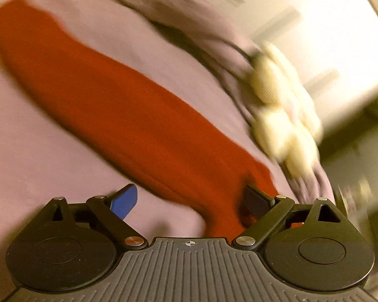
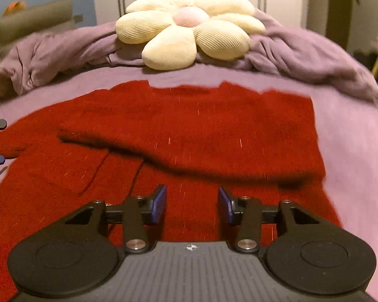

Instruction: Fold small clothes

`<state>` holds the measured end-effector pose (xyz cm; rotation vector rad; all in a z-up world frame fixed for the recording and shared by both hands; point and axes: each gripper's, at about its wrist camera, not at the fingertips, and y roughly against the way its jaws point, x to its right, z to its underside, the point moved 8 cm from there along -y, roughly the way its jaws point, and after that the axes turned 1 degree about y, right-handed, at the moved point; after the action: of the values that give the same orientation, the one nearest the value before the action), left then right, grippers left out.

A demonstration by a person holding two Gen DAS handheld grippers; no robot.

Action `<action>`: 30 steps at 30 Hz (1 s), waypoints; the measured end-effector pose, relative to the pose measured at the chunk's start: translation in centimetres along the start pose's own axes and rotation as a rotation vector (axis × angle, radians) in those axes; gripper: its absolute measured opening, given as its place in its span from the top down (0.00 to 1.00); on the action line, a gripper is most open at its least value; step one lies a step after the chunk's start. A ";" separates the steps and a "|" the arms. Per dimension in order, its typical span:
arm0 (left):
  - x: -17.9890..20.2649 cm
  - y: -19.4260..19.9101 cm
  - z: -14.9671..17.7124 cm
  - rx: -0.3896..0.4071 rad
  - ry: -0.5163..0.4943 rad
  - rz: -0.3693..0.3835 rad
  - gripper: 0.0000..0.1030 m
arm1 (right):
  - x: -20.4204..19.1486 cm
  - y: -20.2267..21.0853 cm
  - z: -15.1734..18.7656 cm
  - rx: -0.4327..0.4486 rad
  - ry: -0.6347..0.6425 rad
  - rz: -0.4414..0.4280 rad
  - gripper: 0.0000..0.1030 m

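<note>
Right hand-held gripper (image 2: 192, 205) jaws parted, empty, above red sweater (image 2: 189, 125); left hand-held gripper (image 1: 189, 201) spread wide over sleeve.

The sweater (image 2: 189, 125) is deep red, plain, flecked with pale fuzz. The bed sheet (image 2: 352, 151) under it is lilac, and the rumpled blanket (image 2: 302, 50) is a duller purple. The flower cushion (image 2: 189, 27) has ribbed cream petals around a pale pink middle. Both grippers are black with blue pads (image 2: 161, 201).
</note>
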<state>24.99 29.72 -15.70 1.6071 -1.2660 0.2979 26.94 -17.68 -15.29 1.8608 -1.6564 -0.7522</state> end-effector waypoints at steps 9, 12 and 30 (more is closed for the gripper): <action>-11.5 3.6 -8.8 0.265 0.360 -0.065 0.27 | 1.4 2.4 2.5 -0.046 -0.093 -0.008 0.57; -13.6 3.1 -10.2 0.275 0.502 0.014 0.39 | 1.4 2.5 2.5 -0.058 -0.085 0.016 0.57; -3.1 4.1 -11.8 0.280 0.043 0.056 0.89 | 3.9 5.0 1.9 -0.023 -0.122 0.091 0.56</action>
<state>24.70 41.37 -10.33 1.7915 -1.2801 0.5624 22.43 -22.16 -13.29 1.7422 -1.7871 -0.8572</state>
